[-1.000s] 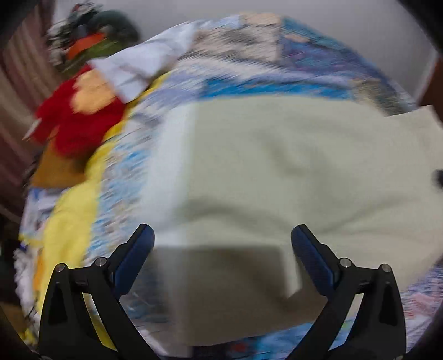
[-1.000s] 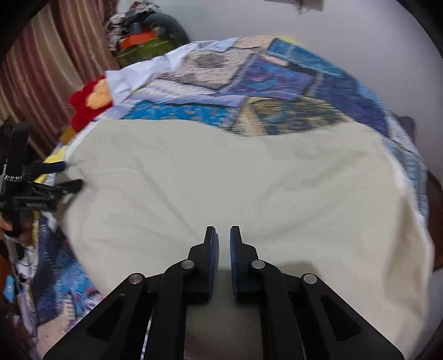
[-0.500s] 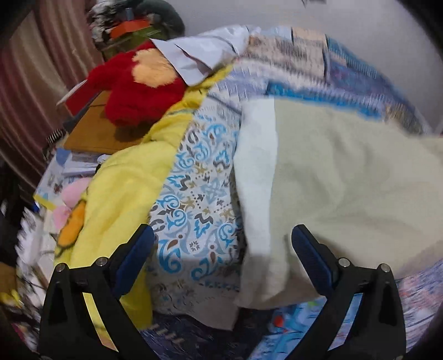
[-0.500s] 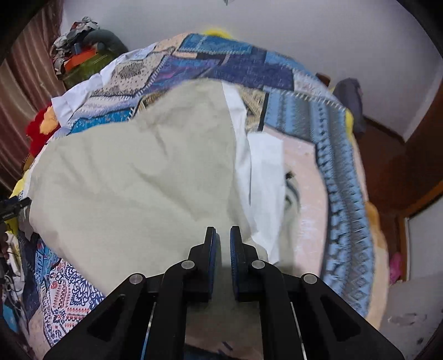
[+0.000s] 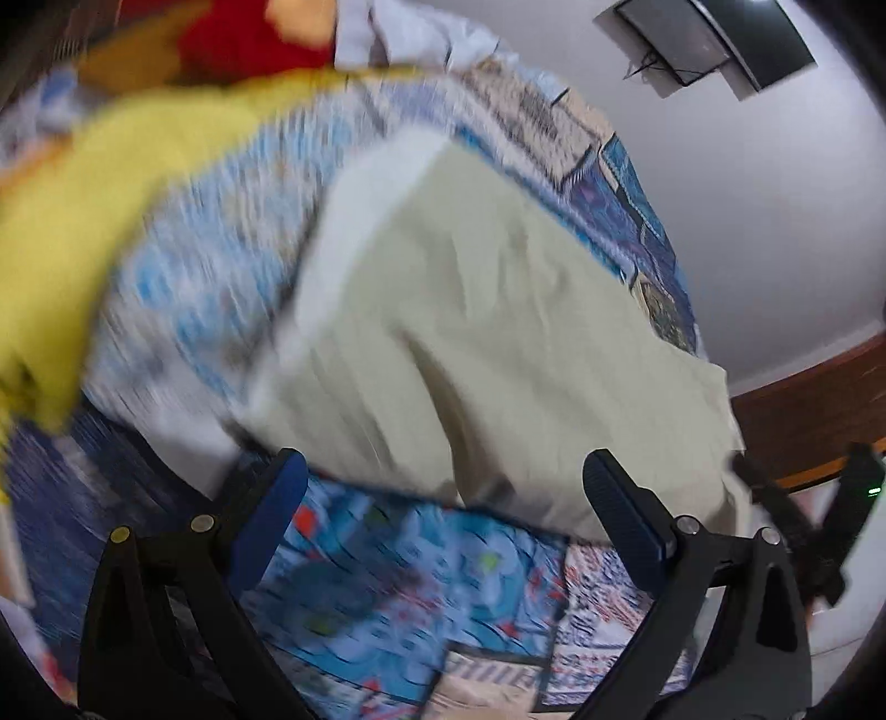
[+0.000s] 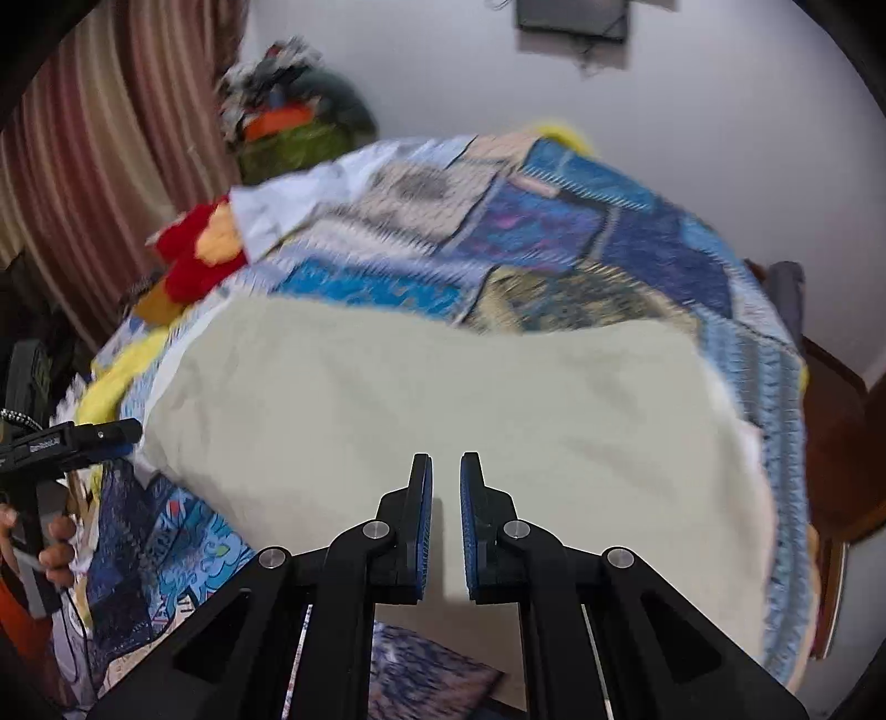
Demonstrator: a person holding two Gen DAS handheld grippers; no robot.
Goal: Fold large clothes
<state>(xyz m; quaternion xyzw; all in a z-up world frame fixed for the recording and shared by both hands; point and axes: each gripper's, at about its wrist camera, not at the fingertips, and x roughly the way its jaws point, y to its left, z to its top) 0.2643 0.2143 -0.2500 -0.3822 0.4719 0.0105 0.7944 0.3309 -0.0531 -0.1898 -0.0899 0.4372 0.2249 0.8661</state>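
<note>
A large cream cloth (image 5: pixel 470 310) lies spread over the patchwork quilt (image 6: pixel 554 221) on the bed. My left gripper (image 5: pixel 443 471) stands wide open at the cloth's near edge, with nothing between its blue pads. In the right wrist view it shows at the cloth's left corner (image 6: pixel 105 435), held by a hand (image 6: pixel 55 548). My right gripper (image 6: pixel 446 465) is shut, and the cream cloth (image 6: pixel 443 387) runs in under its fingers. In the left wrist view the cloth's right corner is drawn toward that gripper (image 5: pixel 745 468). The left wrist view is blurred.
A red plush toy (image 6: pixel 188 260) and a yellow blanket (image 5: pixel 83 194) lie at the bed's left side. A clothes pile (image 6: pixel 293 122) sits by the striped curtain (image 6: pixel 83 166). A wooden bed frame (image 6: pixel 830 399) borders the right. A screen (image 6: pixel 570 16) hangs on the wall.
The left gripper has rolled and slid along the cloth's near edge, still open. The right wrist view swung right over a lifted fold, then came back to face the cloth.
</note>
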